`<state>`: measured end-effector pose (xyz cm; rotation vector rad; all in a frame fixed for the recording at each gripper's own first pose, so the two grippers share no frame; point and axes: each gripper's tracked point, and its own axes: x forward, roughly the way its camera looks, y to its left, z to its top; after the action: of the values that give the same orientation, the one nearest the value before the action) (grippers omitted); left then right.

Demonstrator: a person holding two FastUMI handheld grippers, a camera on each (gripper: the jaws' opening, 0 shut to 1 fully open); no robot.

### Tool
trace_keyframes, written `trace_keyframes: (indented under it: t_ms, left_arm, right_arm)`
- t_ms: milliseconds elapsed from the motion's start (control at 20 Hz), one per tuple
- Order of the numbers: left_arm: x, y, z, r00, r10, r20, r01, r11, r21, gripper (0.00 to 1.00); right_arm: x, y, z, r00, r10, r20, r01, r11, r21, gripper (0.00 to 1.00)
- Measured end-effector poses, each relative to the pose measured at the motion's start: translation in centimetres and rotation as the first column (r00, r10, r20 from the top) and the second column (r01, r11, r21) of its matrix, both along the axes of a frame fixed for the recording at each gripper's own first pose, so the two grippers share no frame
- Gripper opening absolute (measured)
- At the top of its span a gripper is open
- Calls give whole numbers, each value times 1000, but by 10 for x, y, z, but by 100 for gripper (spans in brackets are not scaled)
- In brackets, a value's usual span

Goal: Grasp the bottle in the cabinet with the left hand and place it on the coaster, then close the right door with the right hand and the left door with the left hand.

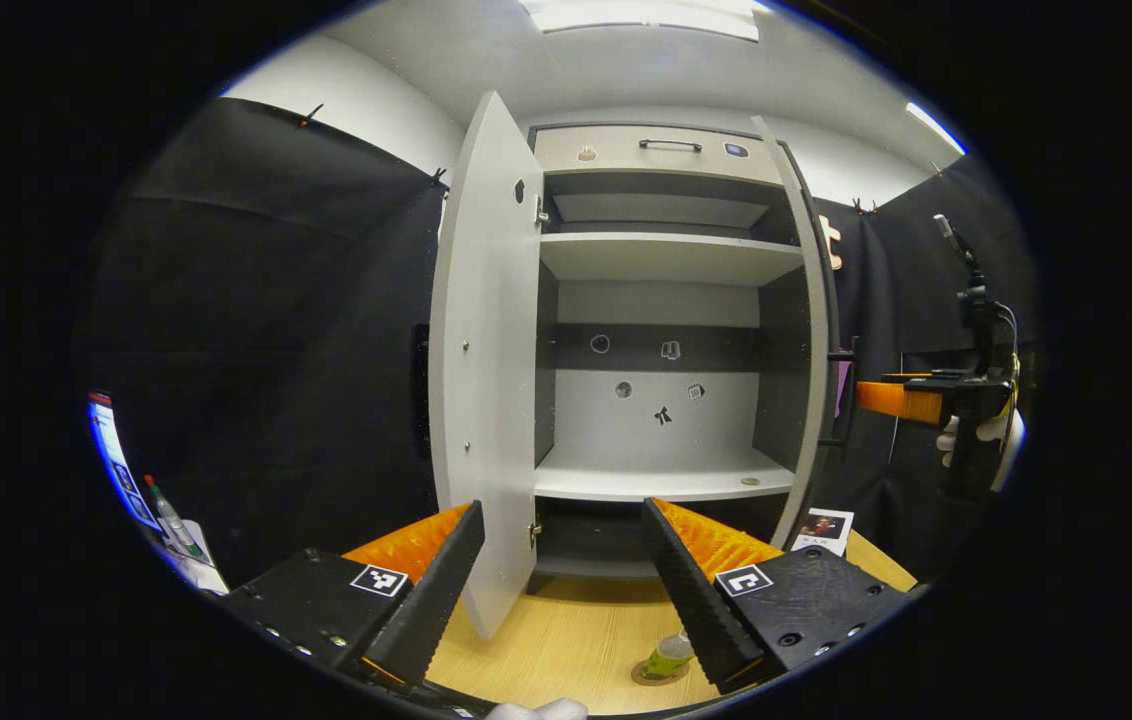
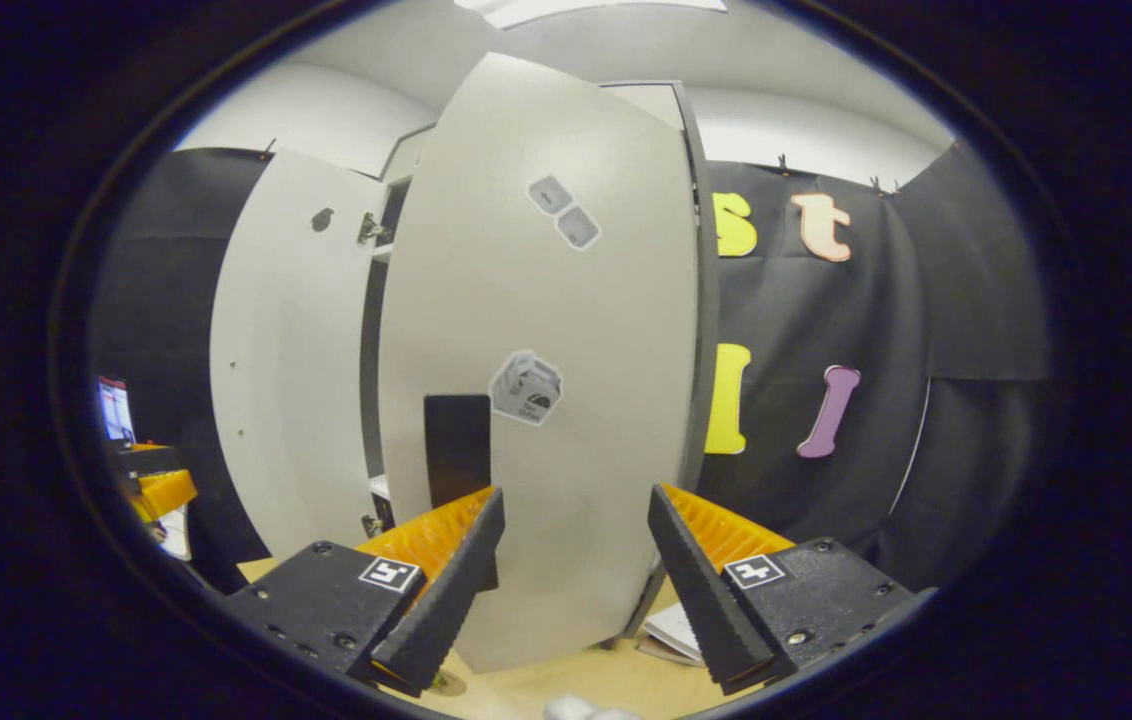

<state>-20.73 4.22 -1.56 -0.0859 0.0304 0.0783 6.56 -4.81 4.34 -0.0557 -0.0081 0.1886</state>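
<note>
The white cabinet stands with both doors swung out and its shelves bare. A small green bottle stands on a round coaster on the wooden table, just below my left gripper and partly hidden by one finger. That gripper is open and holds nothing; the left door hangs close ahead between its fingers. The right door is edge-on here. My right gripper is open and empty, facing the outer face of the right door near its black handle. It also appears far right, held by a gloved hand.
A drawer with a dark handle tops the cabinet. Printed cards lie on the table by the right door's foot. A screen and a small bottle sit at far left. The left door stands beyond the right door.
</note>
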Motion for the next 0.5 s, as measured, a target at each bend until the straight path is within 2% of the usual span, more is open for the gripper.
trace_keyframes:
  t_ms: [100, 300, 500]
  left_arm:
    - [2, 7, 0, 1000, -4, 5, 4, 1000, -7, 96]
    - [9, 26, 1, 1000, 1, 8, -1, 1000, 1, 96]
    - [18, 65, 4, 1000, 25, 16, -25, 1000, 12, 95]
  right_arm:
    - [-2, 3, 3, 1000, -14, 15, 14, 1000, -11, 99]
    - [-13, 7, -2, 999, -38, 8, 38, 999, -17, 99]
    - [-29, 16, -19, 998, -59, -17, 59, 998, -10, 99]
